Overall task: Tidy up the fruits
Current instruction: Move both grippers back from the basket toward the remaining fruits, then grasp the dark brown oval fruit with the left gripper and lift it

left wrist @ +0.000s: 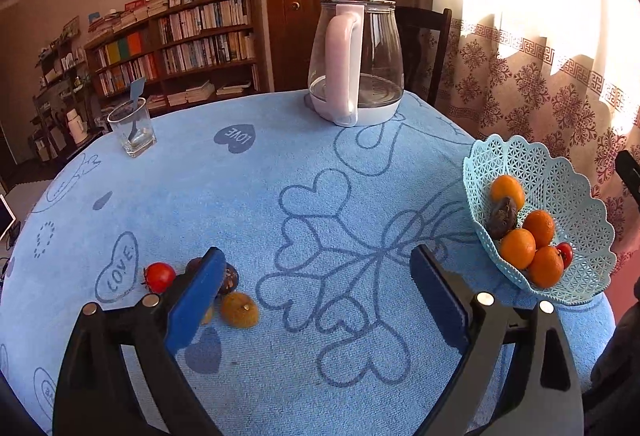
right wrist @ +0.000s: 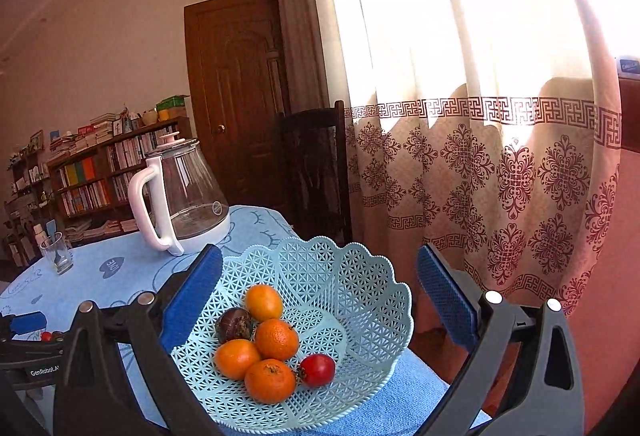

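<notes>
Pale-blue lattice basket (right wrist: pixel 360 276) already holds 4 oranges, 1 tomato & 1 dark fruit, but approx. 4 fruits (left wrist: pixel 239 310) lie well left of it, w/ left gripper (left wrist: pixel 316 292) and right gripper (right wrist: pixel 320 288) both gaping, empty.

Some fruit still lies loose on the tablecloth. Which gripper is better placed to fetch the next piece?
Left. The left gripper is open, with the red fruit and yellow fruit beside its finger on the cloth. The right gripper faces the basket, away from them.
</notes>
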Demonstrator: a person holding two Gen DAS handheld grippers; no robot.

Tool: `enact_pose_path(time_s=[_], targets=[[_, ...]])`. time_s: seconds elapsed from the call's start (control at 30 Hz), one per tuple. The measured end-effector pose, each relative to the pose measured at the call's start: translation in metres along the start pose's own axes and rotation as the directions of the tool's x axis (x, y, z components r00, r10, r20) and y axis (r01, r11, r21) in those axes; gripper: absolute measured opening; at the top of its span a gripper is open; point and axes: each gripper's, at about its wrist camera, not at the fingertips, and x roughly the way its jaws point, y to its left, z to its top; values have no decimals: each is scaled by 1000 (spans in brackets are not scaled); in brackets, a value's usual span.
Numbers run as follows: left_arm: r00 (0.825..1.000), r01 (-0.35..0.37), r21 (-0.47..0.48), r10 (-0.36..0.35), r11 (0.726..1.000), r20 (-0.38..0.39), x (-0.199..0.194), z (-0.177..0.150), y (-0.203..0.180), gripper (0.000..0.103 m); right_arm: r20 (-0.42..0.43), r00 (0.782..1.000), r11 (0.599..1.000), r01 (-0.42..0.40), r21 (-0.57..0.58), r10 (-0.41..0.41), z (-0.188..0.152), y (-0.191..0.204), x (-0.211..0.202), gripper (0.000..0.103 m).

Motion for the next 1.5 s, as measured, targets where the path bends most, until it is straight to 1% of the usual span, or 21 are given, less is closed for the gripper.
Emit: enact_pose_path(time_s=[0.23,0.4,0.5,0.67,0.83,0.87,0.9,1.07,1.13,1.2,1.33,1.4,1.5], targets=[[998,-59,-61,59,996,0,-3,0,39,93,-15,1000,1000,-18,-18,18,-2,4,3,100],[996,-90,-103,89,991,-17,1,1,65,93,-61,994,994,-90,-68,86,-7,17,7,100],[994,-106,-127,102,986,-34,5,2,78,93,-70,990,987,-126,-99,120,-10,26,5,100],[992,-123,-93,118,988,-52,12,2,84,93,-80,988,984,-142,-108,133,-12,31,6,100],[992,-110,-41,107,993,-67,22,2,81,93,-83,988,985,-141,-103,133,-12,29,8,100],[992,-109,-26,107,994,-68,24,1,79,91,-82,988,984,-141,-105,133,-12,28,8,100],[992,-106,-11,105,994,-69,26,1,77,86,-81,988,984,-142,-108,134,-12,29,8,100],[991,-86,48,91,995,-101,40,-4,70,70,-79,988,984,-143,-110,134,-12,29,7,100],[989,-83,60,90,995,-120,46,-7,69,67,-80,988,984,-142,-108,134,-12,29,7,100],[986,-74,59,82,996,-143,53,-10,70,60,-80,988,984,-143,-110,134,-12,29,7,100],[986,-63,39,68,997,-155,59,-12,73,57,-80,988,984,-142,-110,134,-12,29,8,100],[985,-58,37,63,998,-158,59,-12,73,49,-81,988,984,-142,-109,134,-12,30,7,100],[986,-44,40,50,998,-158,57,-12,72,42,-80,988,984,-142,-110,134,-12,29,7,100]])
